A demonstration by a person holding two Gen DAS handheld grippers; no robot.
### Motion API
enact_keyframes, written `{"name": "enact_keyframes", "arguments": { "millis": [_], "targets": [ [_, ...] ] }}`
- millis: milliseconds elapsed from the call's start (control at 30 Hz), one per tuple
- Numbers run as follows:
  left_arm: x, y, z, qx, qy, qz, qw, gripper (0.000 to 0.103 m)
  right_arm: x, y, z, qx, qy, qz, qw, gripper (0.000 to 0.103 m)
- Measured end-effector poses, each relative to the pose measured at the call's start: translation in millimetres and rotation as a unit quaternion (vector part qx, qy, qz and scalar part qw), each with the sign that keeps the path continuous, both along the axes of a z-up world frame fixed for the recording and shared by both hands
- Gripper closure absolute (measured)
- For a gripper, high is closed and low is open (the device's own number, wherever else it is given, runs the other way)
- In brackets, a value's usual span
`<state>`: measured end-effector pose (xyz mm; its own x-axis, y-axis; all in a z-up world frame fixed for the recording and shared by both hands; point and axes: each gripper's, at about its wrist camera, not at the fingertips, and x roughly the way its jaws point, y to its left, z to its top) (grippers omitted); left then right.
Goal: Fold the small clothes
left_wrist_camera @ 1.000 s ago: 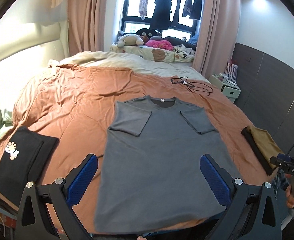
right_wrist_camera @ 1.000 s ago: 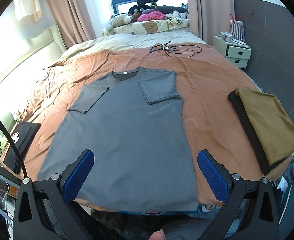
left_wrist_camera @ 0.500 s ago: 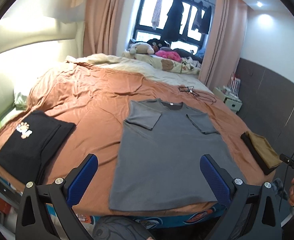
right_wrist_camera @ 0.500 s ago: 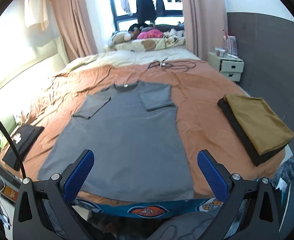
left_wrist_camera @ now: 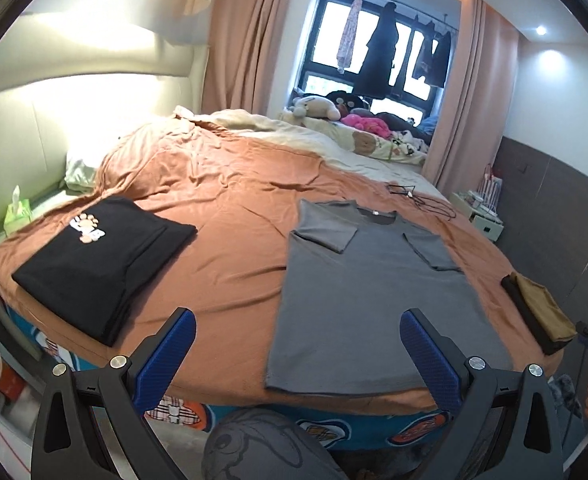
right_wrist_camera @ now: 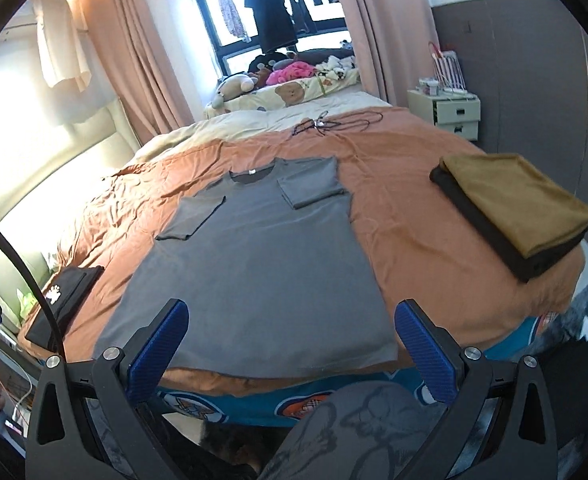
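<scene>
On the orange bedspread (right_wrist_camera: 406, 208), a grey T-shirt (right_wrist_camera: 262, 264) lies flat, sleeves folded in; both hand-held grippers gape.

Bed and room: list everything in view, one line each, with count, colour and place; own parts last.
grey T-shirt: 1, grey, flat mid-bed, sleeves folded in
black folded garment: 1, black, paw print, bed's left edge
folded stack: 1, mustard over black, bed's right edge
bedspread: 1, orange, covers bed
cable: 1, black, beyond the shirt
plush toys: several, mixed, by window
nightstand: 1, pale, right of bed
left gripper: 1, blue pads, open, empty
right gripper: 1, blue pads, open, empty
</scene>
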<state>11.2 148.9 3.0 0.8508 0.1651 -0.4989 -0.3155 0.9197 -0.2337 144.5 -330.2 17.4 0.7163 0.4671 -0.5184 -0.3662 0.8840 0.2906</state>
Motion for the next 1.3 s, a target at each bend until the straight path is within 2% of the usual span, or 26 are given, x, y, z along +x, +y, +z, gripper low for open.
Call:
{"name": "enact_keyframes", "arguments": {
  "millis": [167, 233, 333, 400, 500, 700, 833, 933, 1167, 1300],
  "targets": [
    [5, 15, -24, -0.032, 0.005, -0.002, 0.9995, 0.001, 7, -7, -18, 0.023, 0.018, 0.016, 0.999, 0.0],
    [9, 22, -37, -0.053, 0.008, -0.006, 0.9985, 0.005, 9, -11, -25, 0.022, 0.024, 0.011, 0.999, 0.0],
    [16, 30, -59, -0.08, 0.022, -0.002, 0.9965, 0.017, 16, -15, -36, 0.026, 0.037, 0.008, 0.999, 0.001],
    [22, 35, -74, -0.1, 0.031, 0.0, 0.9945, 0.026, 23, -18, -43, 0.027, 0.049, 0.006, 0.998, 0.008],
    [31, 43, -96, -0.124, 0.043, 0.003, 0.9913, 0.033, 38, -24, -51, 0.034, 0.068, -0.002, 0.997, 0.01],
    [44, 61, -134, -0.172, 0.058, 0.011, 0.9834, 0.037, 71, -27, -73, 0.053, 0.11, -0.015, 0.992, 0.021],
    [53, 65, -151, -0.188, 0.072, 0.009, 0.9795, 0.037, 87, -38, -91, 0.08, 0.135, -0.031, 0.987, 0.021],
    [58, 70, -163, -0.215, 0.075, 0.004, 0.9738, 0.037, 99, -47, -107, 0.11, 0.155, -0.033, 0.981, 0.021],
    [68, 70, -179, -0.245, 0.083, -0.003, 0.966, 0.037, 115, -68, -134, 0.18, 0.185, -0.014, 0.966, 0.021],
    [68, 70, -188, -0.271, 0.085, -0.002, 0.9588, 0.038, 118, -76, -144, 0.212, 0.189, 0.01, 0.959, 0.024]
  ]
}}
